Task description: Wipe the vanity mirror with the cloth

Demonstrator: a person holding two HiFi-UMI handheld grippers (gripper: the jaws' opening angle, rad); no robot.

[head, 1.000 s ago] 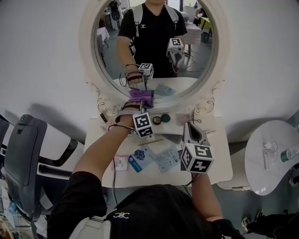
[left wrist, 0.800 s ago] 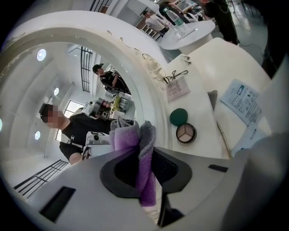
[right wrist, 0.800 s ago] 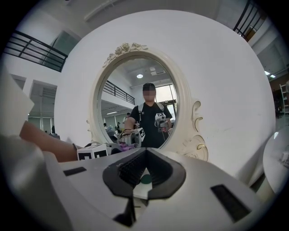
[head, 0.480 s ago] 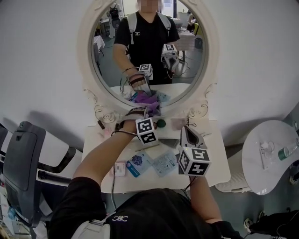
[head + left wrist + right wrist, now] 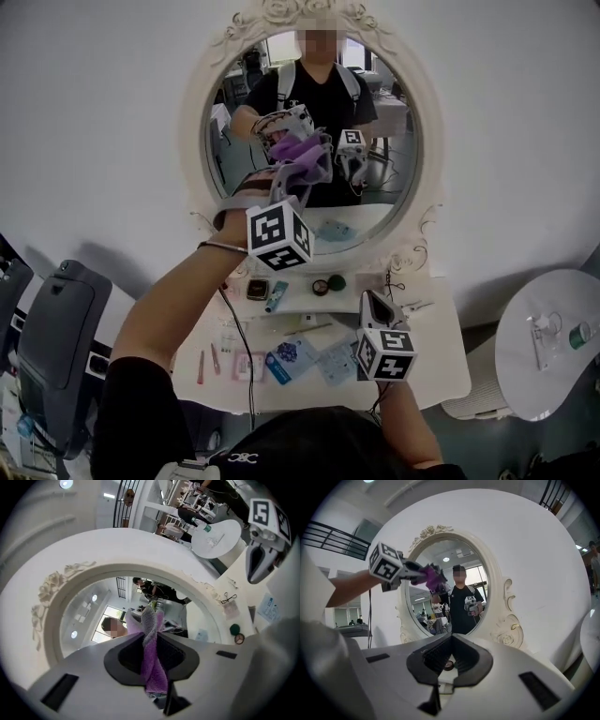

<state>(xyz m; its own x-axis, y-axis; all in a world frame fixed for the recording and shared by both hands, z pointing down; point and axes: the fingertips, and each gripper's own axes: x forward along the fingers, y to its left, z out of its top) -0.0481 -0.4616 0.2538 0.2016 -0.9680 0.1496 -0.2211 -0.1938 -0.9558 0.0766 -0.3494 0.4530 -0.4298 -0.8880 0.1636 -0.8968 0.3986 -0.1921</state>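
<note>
Nearest to me, low down in front of the mirror (image 5: 380, 112), the right tool (image 5: 373, 300) hangs over the white bench (image 5: 441, 352). Its two jaws are closed together with nothing in them. I think it waits there so it is out of the way. On the bench under the mirror lie some small packets (image 5: 333, 339) and a little round case (image 5: 321, 287). Farther in and higher up, the left tool (image 5: 302, 171) reaches to the left side of the mirror glass. It is pinched tight on the purple cloth (image 5: 152, 667). The cloth sticks out past the jaws, so the soft part meets the glass and not the hard tool. The cloth and its twin in the mirror look like they touch, so I think the wiping is under way.
</note>
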